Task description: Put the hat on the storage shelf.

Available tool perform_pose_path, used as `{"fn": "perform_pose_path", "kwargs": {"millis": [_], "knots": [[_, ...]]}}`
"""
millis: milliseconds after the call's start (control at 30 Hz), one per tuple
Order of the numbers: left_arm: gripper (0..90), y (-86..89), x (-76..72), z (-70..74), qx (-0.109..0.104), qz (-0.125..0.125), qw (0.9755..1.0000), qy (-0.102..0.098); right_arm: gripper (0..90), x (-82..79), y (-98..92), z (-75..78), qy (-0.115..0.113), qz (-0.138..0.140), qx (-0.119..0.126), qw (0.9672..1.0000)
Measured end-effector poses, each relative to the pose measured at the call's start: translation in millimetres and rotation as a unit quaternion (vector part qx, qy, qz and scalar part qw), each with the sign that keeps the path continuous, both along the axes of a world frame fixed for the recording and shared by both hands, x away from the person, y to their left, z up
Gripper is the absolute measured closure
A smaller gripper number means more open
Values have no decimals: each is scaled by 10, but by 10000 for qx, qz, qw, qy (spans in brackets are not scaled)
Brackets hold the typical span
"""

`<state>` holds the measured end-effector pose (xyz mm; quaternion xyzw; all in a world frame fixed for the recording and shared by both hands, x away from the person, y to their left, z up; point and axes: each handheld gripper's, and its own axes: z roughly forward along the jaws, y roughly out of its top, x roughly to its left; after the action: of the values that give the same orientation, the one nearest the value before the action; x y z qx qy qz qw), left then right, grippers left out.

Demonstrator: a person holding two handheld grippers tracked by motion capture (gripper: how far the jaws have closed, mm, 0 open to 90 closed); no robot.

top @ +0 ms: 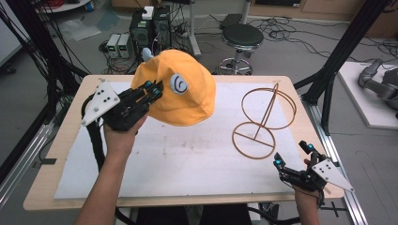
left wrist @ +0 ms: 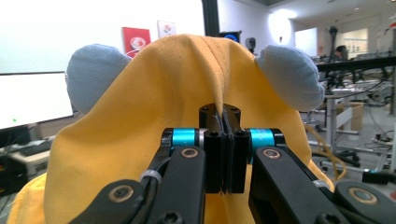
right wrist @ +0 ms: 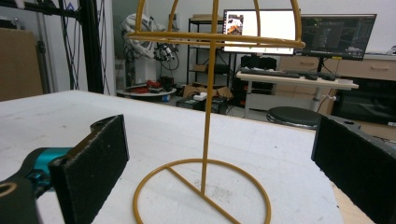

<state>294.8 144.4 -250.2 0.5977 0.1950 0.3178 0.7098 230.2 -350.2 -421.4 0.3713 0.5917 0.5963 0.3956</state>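
Over the left half of the surface (top: 187,159), the left tongs (top: 152,91) hold a yellow-orange hat (top: 192,98) up off the white mat (top: 155,173). Seen from the left gripper view, their jaws are pressed together on a pinched fold of the hat's fabric (left wrist: 140,116), which drapes down on both sides of the tongs (left wrist: 224,140). Two pale blue padded ears (left wrist: 91,77) stand out at the upper left and upper right of the hat in that view; from the high view a round blue-and-white eye patch (top: 179,84) shows on the hat's side.

Right of the hat and apart from it, a yellow wire hat stand (top: 263,119) sits upright on the mat, with a ring base, a thin post and hoops at the top. The right tongs (top: 292,153) rest low near the surface's front right corner, just short of the stand. In the right gripper view their jaws are spread wide and hold nothing, with the stand's base ring (right wrist: 201,191) and post framed between them. A round black stool (top: 241,35) stands on the floor beyond the surface.
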Motion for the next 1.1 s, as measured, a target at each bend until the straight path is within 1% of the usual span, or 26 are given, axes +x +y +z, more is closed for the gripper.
{"fn": "perform_pose_path", "kwargs": {"millis": [100, 233, 300, 367, 400, 433, 467, 500, 600, 700, 800, 900, 967, 1000, 1033, 1067, 1100], "knots": [[882, -105, 52, 80, 28, -86, 10000, -30, 35, -9, 1, 0, -38, 24, -36, 10000], [882, -255, 139, 162, -34, -211, 9998, -15, 35, -23, 2, 3, -37, 26, -50, 10000], [882, -321, 181, 190, 1, -265, 9996, -15, 35, -44, 3, 6, -13, 20, -36, 10000], [882, -456, 248, 228, 24, -341, 9994, 5, 35, -47, -3, 9, -55, 20, -43, 10000], [882, -456, 248, 228, 24, -341, 9994, 5, 35, -49, -5, 9, -49, 15, -48, 10000], [882, -503, 269, 240, 23, -372, 9993, 8, 35, -49, -5, 9, -49, 15, -48, 10000], [882, -601, 307, 269, 53, -420, 9991, 13, 35, -54, -4, 5, -33, 29, -27, 10000], [882, -601, 307, 269, 53, -420, 9991, 13, 35, -53, -5, 3, -37, 28, -33, 10000], [882, -766, 354, 317, 104, -489, 9988, -1, 35, -57, -7, 6, -64, 30, -57, 10000], [883, -946, 392, 358, 151, -593, 9981, -4, 35, -70, -11, 6, -43, 32, -48, 10000], [882, -1101, 406, 383, 223, -700, 9973, -12, 35, -79, -25, 5, -61, 7, -55, 10000], [882, -1253, 424, 396, 209, -828, 9964, -14, 35, -99, -33, 11, -41, -11, -51, 10000], [882, -1351, 444, 395, 206, -898, 9957, 11, 35, -117, -50, 18, -87, -24, -51, 9999], [882, -1432, 466, 387, 218, -932, 9954, 33, 35, -139, -65, 22, -84, -41, -37, 9999], [882, -1479, 480, 383, 210, -957, 9952, 45, 35, -144, -70, 22, -89, -50, -28, 9999], [882, -1479, 480, 383, 210, -957, 9952, 45, 35, -144, -70, 22, -89, -50, -28, 9999], [882, -1535, 498, 377, 197, -995, 9948, 73, 35, -154, -77, 22, -84, -61, -28, 9999]]}}
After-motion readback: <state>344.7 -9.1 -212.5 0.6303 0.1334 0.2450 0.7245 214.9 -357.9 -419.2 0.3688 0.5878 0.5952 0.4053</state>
